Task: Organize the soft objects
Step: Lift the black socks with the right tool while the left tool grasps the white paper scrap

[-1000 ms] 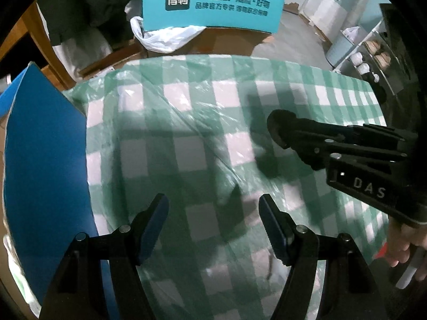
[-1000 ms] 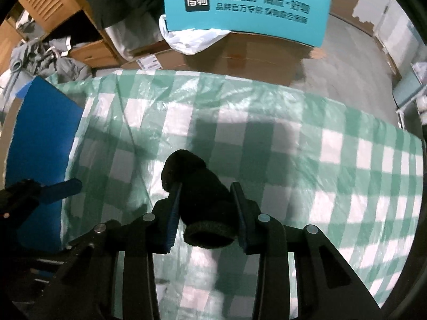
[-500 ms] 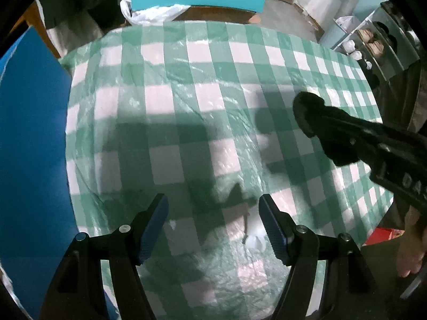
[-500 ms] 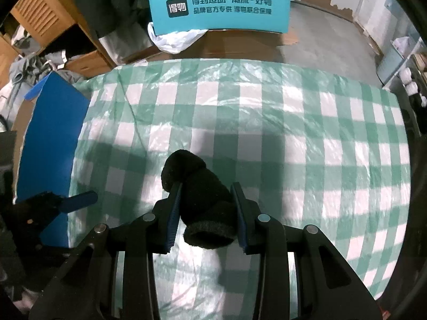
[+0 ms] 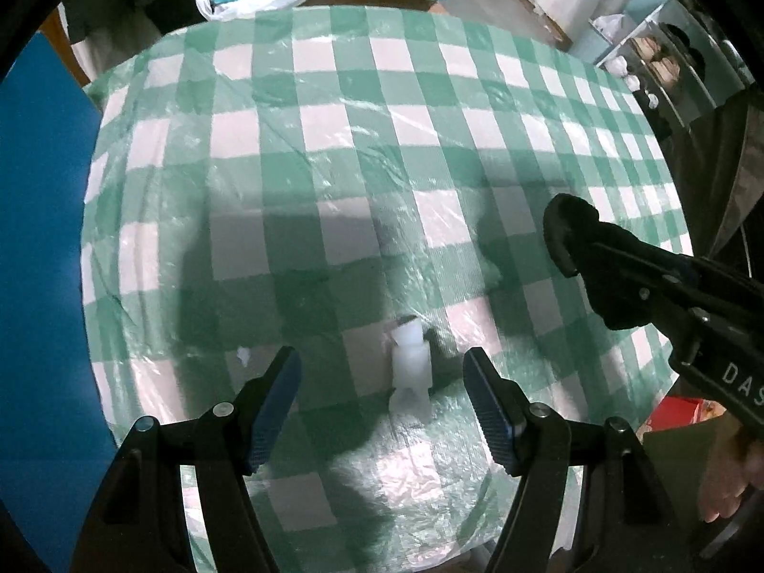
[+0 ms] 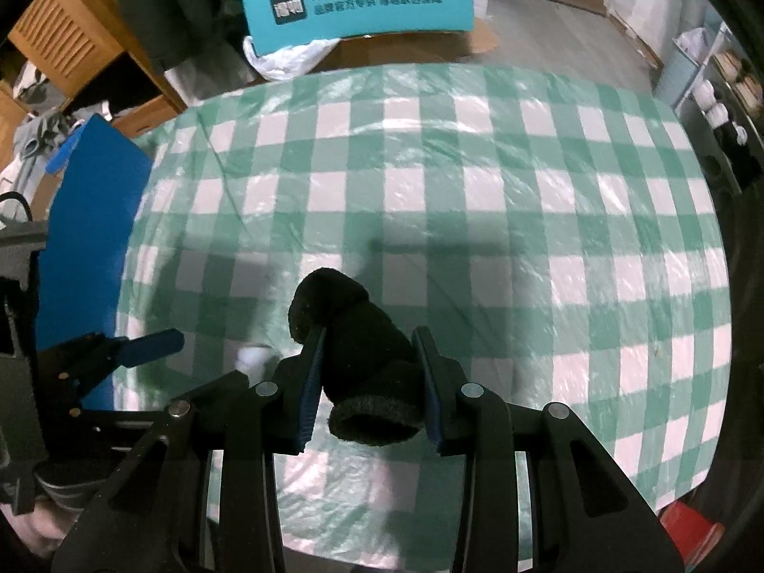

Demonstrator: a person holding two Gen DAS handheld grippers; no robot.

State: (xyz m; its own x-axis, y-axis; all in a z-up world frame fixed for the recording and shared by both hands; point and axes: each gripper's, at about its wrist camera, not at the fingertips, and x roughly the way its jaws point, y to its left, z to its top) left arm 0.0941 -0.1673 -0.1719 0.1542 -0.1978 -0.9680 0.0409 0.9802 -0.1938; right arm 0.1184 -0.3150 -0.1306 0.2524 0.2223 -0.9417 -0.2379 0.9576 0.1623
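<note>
The right tongs point forward above the desk, raised off its checked cloth, and are clenched on a black sock whose rolled end sticks out past the tips and whose cuff faces the camera. The left tongs are released, jaws spread wide and empty, held low over the near part of the desk, with a small white object lying on the cloth between and just beyond their tips
</note>
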